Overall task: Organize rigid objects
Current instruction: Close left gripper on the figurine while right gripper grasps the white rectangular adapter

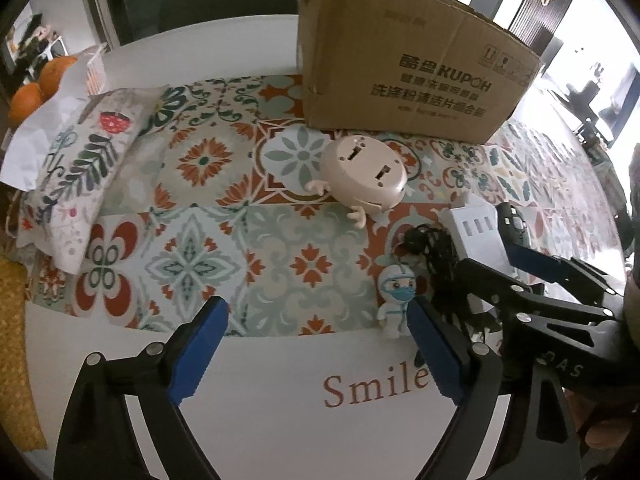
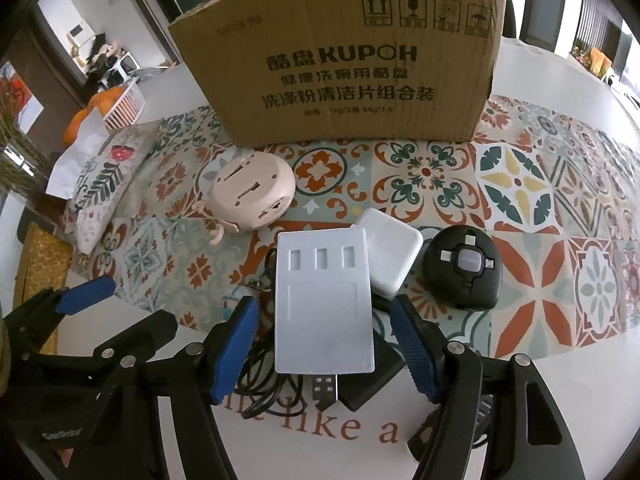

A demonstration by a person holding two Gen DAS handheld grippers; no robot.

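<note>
A white flat USB box (image 2: 324, 300) lies between the open fingers of my right gripper (image 2: 324, 344), not clamped; it also shows in the left wrist view (image 1: 478, 236). A white charger (image 2: 394, 258), a black round device (image 2: 464, 270) and a black cable (image 2: 264, 384) lie around it. A beige round toy (image 1: 362, 174) lies upside down near the cardboard box (image 1: 404, 68). A small masked figurine (image 1: 396, 300) stands by the right finger of my open, empty left gripper (image 1: 316, 344).
A patterned runner (image 1: 224, 208) covers the white table (image 1: 272, 400). A floral pillow (image 1: 76, 172), white paper and oranges (image 1: 40, 84) sit at the left. A white basket (image 2: 126, 108) stands at the far left. A woven mat (image 2: 38, 276) lies at the left edge.
</note>
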